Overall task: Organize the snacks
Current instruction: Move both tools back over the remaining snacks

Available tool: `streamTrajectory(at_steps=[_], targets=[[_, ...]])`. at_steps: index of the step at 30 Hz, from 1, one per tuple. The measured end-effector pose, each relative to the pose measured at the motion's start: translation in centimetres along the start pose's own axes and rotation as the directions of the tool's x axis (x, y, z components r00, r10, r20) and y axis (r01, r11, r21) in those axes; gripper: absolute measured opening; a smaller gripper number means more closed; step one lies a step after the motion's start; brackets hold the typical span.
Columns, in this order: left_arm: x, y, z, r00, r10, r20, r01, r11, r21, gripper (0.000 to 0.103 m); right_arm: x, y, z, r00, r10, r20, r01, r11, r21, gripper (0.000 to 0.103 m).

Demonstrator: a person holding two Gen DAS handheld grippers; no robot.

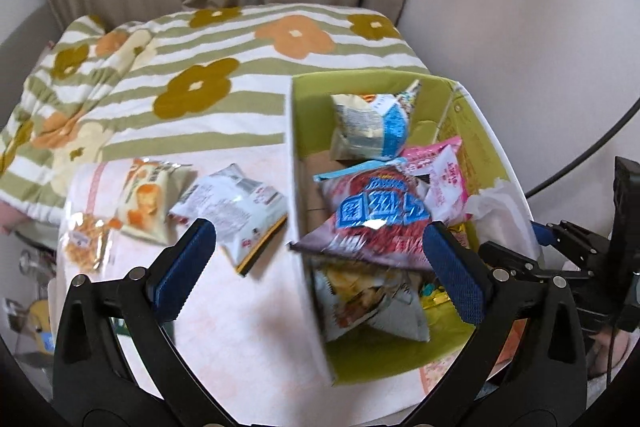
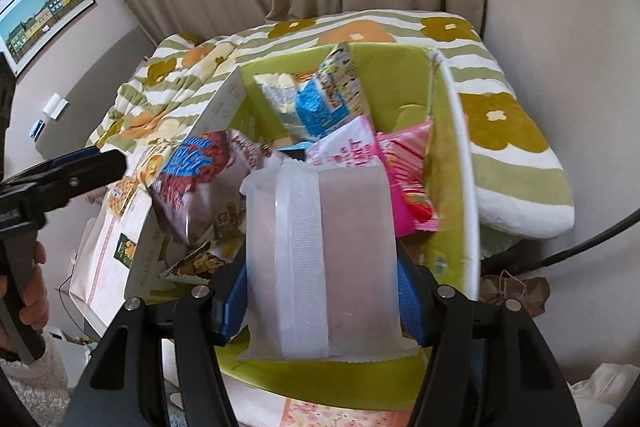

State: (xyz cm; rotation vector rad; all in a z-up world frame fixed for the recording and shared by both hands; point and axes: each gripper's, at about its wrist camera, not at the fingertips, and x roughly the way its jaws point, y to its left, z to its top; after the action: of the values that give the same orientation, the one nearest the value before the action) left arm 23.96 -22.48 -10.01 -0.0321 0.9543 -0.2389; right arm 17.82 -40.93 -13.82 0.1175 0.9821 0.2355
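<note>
1. I see a quilted blanket (image 1: 224, 67) with green and white stripes and big orange and olive flowers, soft and rumpled, covering the surface behind the work area.
2. In front of it lies a pale pink patterned cloth (image 1: 224, 327), flat and smooth.
3. On that cloth stands an open cardboard box (image 1: 298, 163), lime green inside with white outer walls, rectangular, its flaps up.
4. Inside the box, glossy crinkled snack bags are piled: a red and blue bag (image 1: 372, 215) on top, a blue and silver bag (image 1: 372, 131) toward the far wall, a pink bag (image 1: 442, 179) at the right, and a grey bag with a food picture (image 1: 372, 303) nearest me.
5. Left of the box, on the cloth, I see a white foil packet (image 1: 236, 211), a cream and orange packet (image 1: 148, 203) and a small clear packet of golden bits (image 1: 86, 239), lying close together.
6. My right gripper (image 2: 322, 291) pinches a frosted, translucent white pouch (image 2: 320, 259) with a ribbed centre seam, blue pads pressing both its sides, held over the near end of the box.
7. My left gripper (image 1: 320, 259) is spread wide above the box's left wall, with nothing between its blue textured pads (image 1: 184, 267).
</note>
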Motion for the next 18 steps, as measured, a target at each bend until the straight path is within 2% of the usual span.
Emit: streamTrajectory(at_steps=[1,2,3,6,11,18], targets=[[-0.3,0.4,-0.2,1.000,0.005,0.003,-0.005,1.000,-0.010,0.103,-0.2,0.2,-0.1,1.000,-0.001,0.026,0.001,1.000,0.000,0.071],[-0.5,0.8,-0.5,1.000,0.008,0.002,-0.008,1.000,-0.020,0.103,-0.4,0.2,-0.1,0.999,0.004,0.050,-0.004,1.000,0.001,0.092],[-0.7,1.2,-0.7,1.000,0.010,0.000,-0.010,1.000,-0.029,0.103,-0.7,0.3,0.0,0.997,0.016,0.070,-0.016,1.000,0.001,0.101],[-1.2,2.4,-1.8,1.000,0.015,-0.006,-0.015,0.998,-0.058,0.103,-1.6,0.5,0.1,0.994,0.023,0.110,-0.022,1.000,-0.014,0.103],[-2.1,4.5,-3.7,0.999,0.040,-0.019,-0.042,0.994,-0.104,0.103,-1.7,1.4,-0.1,0.995,0.020,0.101,-0.016,0.999,-0.033,0.103],[-4.9,8.0,-5.7,0.995,0.100,-0.008,-0.100,0.980,-0.171,0.103,-2.5,3.8,1.1,0.990,0.068,0.120,-0.058,0.995,-0.085,0.103]])
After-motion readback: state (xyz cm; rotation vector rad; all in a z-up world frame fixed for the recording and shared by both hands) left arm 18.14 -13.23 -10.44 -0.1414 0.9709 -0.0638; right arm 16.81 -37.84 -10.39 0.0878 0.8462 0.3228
